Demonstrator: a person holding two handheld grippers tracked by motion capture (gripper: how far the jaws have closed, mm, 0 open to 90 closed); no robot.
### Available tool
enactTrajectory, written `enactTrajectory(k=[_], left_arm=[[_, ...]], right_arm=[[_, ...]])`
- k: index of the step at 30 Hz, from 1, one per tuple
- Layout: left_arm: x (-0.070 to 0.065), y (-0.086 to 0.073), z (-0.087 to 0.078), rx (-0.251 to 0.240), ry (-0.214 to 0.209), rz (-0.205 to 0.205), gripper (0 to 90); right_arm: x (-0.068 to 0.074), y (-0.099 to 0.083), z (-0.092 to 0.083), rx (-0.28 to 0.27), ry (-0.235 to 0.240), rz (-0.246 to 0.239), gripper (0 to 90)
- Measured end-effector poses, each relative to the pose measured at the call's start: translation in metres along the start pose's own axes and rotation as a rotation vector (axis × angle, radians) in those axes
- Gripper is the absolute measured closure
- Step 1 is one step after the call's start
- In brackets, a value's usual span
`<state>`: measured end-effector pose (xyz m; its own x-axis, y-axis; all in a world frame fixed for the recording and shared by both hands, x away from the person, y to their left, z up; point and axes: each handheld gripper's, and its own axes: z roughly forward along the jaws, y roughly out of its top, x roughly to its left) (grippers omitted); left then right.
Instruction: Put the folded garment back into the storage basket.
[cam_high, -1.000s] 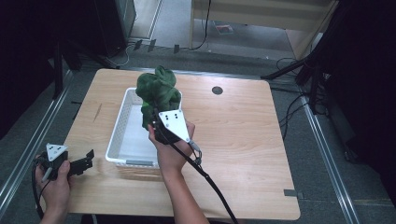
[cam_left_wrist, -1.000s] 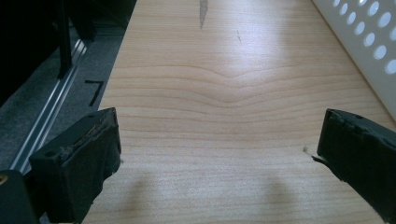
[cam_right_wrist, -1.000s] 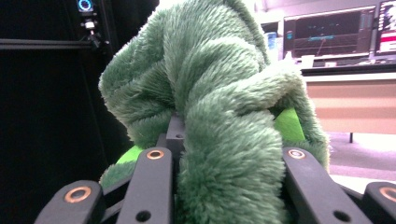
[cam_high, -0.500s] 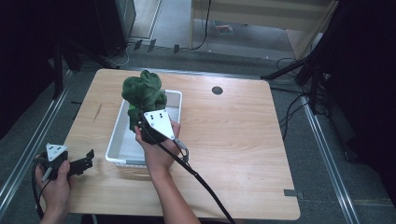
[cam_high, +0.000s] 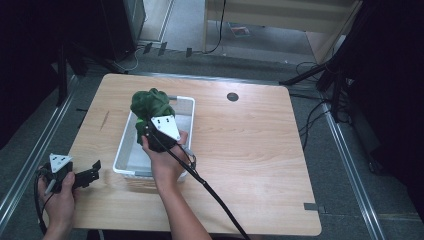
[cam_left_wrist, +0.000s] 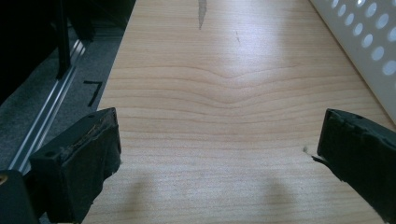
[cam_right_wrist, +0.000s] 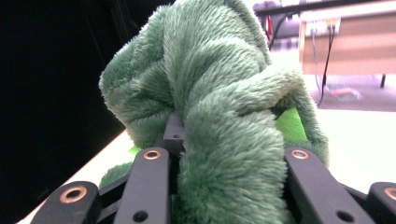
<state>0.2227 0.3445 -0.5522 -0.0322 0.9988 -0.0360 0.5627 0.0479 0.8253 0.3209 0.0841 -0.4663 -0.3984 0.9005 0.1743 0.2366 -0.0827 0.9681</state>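
Observation:
A dark green plush toy (cam_high: 149, 106) is held up over the white perforated bin (cam_high: 186, 107), with my right gripper (cam_high: 148, 126) shut on it. In the right gripper view the fuzzy green plush toy (cam_right_wrist: 219, 107) bulges between the two black jaws, which press into it. My left gripper (cam_high: 94, 172) rests low over the table's near left corner, left of the bin, its jaws wide apart with nothing between them. Bare wood lies between the left gripper's pads (cam_left_wrist: 91, 158), and the bin wall (cam_left_wrist: 369, 42) runs along the right.
The wooden table (cam_high: 260, 150) has a round cable hole (cam_high: 232, 96) at the back. A black cable (cam_high: 210, 192) trails from the right gripper over the near table. Metal floor rails (cam_high: 30, 160) run along the left side.
The right gripper has carried the plush toy leftward and toward the near side above the bin. The left gripper has stayed put.

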Motion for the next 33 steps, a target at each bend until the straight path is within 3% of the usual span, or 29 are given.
enactTrajectory(k=[8, 14, 19, 27, 33], left_arm=[[0.0, 0.0, 0.0, -0.002, -0.002, 0.0, 0.5], [0.0, 0.0, 0.0, -0.003, -0.003, 0.0, 0.5], [0.0, 0.0, -0.001, -0.004, -0.002, -0.002, 0.5], [0.0, 0.0, -0.001, -0.003, -0.005, -0.002, 0.5], [0.0, 0.0, -0.001, -0.004, -0.006, -0.004, 0.5]], right_arm=[[-0.003, -0.008, 0.01, 0.09, -0.045, 0.021, 67.2], [-0.005, -0.011, 0.021, 0.209, -0.06, 0.036, 66.6], [-0.004, -0.013, 0.026, 0.252, -0.077, 0.021, 66.3], [-0.008, -0.013, 0.036, 0.329, -0.102, 0.062, 66.3], [-0.012, -0.021, 0.049, 0.426, -0.12, 0.079, 66.1]])
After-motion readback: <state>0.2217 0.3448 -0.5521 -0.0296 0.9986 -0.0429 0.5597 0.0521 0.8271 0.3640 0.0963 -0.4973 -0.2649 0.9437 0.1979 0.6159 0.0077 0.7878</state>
